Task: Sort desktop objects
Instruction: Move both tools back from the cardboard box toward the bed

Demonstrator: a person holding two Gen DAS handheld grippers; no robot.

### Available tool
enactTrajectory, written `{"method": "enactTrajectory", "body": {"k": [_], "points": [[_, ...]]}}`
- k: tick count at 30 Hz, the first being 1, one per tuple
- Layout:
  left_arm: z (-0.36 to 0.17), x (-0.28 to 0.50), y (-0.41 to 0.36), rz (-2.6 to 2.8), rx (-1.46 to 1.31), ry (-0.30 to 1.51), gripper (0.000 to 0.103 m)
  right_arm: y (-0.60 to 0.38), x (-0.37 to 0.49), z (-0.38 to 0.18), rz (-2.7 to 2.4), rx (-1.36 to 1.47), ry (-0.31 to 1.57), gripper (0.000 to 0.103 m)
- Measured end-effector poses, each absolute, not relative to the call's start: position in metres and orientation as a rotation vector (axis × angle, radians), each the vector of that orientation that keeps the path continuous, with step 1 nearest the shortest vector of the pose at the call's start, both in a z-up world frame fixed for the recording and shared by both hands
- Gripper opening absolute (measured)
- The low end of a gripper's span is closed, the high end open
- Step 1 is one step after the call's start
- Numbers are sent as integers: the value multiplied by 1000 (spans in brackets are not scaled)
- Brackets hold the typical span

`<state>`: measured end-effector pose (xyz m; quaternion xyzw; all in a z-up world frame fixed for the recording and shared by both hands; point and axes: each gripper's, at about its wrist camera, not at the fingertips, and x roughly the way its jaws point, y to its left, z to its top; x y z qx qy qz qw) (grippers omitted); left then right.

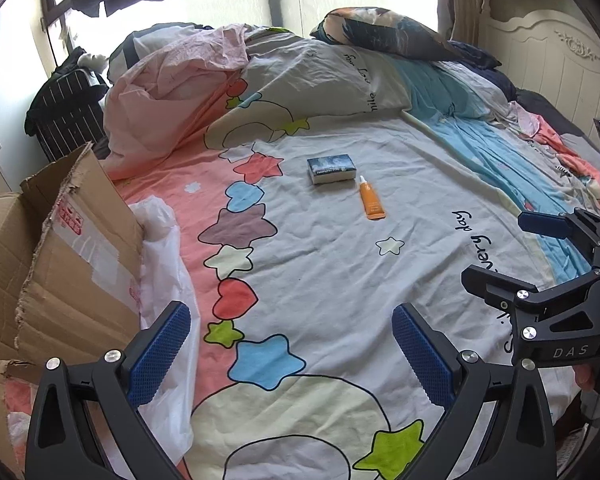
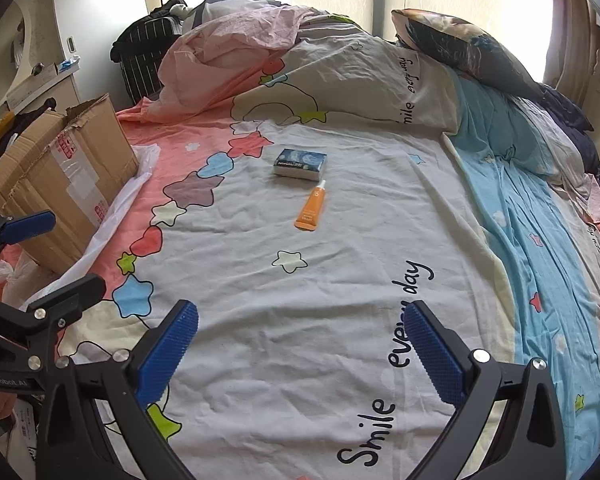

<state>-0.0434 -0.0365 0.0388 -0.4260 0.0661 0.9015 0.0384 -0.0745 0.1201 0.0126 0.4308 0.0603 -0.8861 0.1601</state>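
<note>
1. Bedsheet: white, pink and light blue bands, multicoloured stars and hearts outlined in black, black lettering.
2. Tube: orange, white cap.
3. Small box: dark blue top, white side.
4. Gripper pads: blue, on black arms.
5. Cardboard box: brown.

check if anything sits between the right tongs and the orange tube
Nothing visible does. Only bare bedsheet lies between the open right tongs and the orange tube. The blue packet sits just beyond the tube's cap end, not in the path.
</note>
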Motion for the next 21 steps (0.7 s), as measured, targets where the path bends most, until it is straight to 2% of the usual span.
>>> {"method": "enactTrajectory", "body": {"k": [14, 21], "points": [[31, -102, -7, 2699, -1285, 300, 103, 144, -123, -4, -2539, 1302, -13, 103], [21, -134, -16, 2620, -1304, 243, 103, 135, -151, -14, -2524, 1349, -12, 103]]}}
